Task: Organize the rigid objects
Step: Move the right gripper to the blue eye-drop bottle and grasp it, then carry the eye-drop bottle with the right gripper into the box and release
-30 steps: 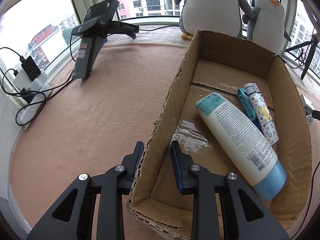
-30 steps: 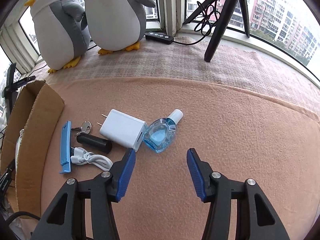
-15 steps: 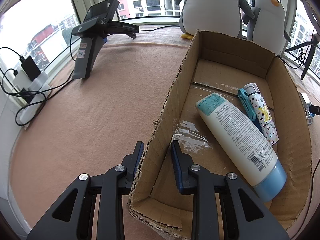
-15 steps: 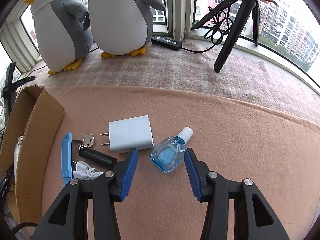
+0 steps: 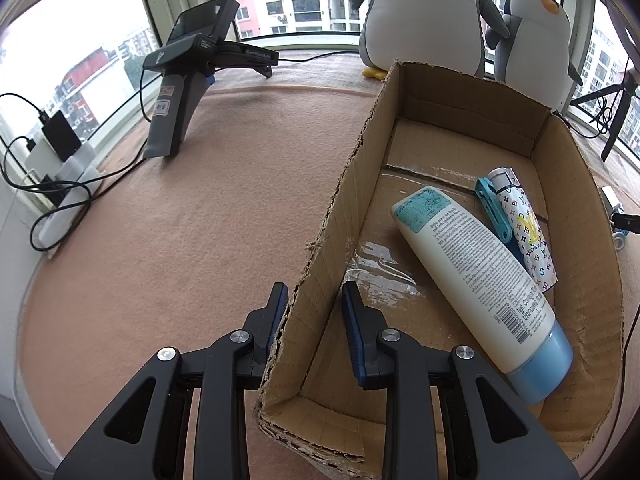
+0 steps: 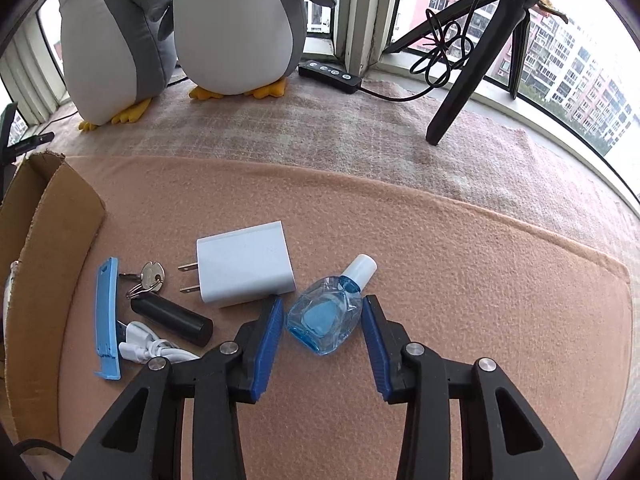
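My left gripper (image 5: 312, 300) is clamped as tight as it goes on the near-left wall of the cardboard box (image 5: 320, 264), one finger outside on the peach blanket (image 5: 192, 232), the other inside. Only this camera looks into the box: ahead and to the right of my inner finger lie a white lotion bottle (image 5: 476, 276) with a blue cap, a blue clip (image 5: 494, 210) tucked against its far side, and a patterned white tube (image 5: 522, 228) beyond that. Far ahead to the left a spare handheld gripper (image 5: 188, 80) stands on the blanket. My right gripper (image 6: 323, 320) shows what the left camera cannot: the loose items outside the box. Its jaws are closing around a small clear blue bottle (image 6: 324, 320) with a white cap, which lies flat between the pads; whether they touch it yet I cannot tell. Just ahead-left of the left finger sits a white wall charger (image 6: 246, 270); farther left are keys (image 6: 150, 276), a black cylinder (image 6: 172, 320), a coiled white cable (image 6: 148, 346) and a blue plastic strip (image 6: 107, 316) beside the box's outer wall. Two plush penguins (image 6: 236, 24) stand far ahead by the window.
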Available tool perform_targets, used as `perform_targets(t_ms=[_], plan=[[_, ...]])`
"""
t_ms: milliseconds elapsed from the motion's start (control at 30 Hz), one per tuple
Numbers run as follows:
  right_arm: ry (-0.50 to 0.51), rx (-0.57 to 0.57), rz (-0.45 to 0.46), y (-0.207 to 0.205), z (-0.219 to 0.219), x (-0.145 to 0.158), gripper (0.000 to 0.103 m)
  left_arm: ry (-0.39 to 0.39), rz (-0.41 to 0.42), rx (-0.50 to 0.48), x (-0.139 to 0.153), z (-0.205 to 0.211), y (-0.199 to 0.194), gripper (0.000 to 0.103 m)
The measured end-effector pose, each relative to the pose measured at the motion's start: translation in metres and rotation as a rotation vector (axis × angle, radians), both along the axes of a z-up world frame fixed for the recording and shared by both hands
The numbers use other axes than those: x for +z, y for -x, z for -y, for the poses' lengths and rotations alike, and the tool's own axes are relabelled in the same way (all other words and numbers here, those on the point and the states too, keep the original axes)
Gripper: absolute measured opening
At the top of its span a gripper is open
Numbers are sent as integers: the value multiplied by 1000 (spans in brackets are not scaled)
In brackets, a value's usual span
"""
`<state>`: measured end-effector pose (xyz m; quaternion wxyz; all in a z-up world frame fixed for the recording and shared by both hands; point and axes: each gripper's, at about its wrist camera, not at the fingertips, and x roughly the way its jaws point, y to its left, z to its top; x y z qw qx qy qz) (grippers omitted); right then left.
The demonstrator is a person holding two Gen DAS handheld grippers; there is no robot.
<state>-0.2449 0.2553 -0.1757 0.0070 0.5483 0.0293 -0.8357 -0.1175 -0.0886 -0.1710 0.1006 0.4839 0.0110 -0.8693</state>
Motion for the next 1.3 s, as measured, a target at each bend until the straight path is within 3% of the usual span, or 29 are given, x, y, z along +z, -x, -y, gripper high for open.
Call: perform_targets(t_ms=[367, 800, 1300], plan=[[25, -5, 12, -8, -25, -1, 34, 1, -1, 2, 0, 0, 0, 26], [80, 0, -25, -45, -23, 12, 34, 3, -1, 3, 0, 0, 0, 26], [142, 242, -156, -69, 86, 75, 34, 2, -2, 4, 0, -1, 0, 26]])
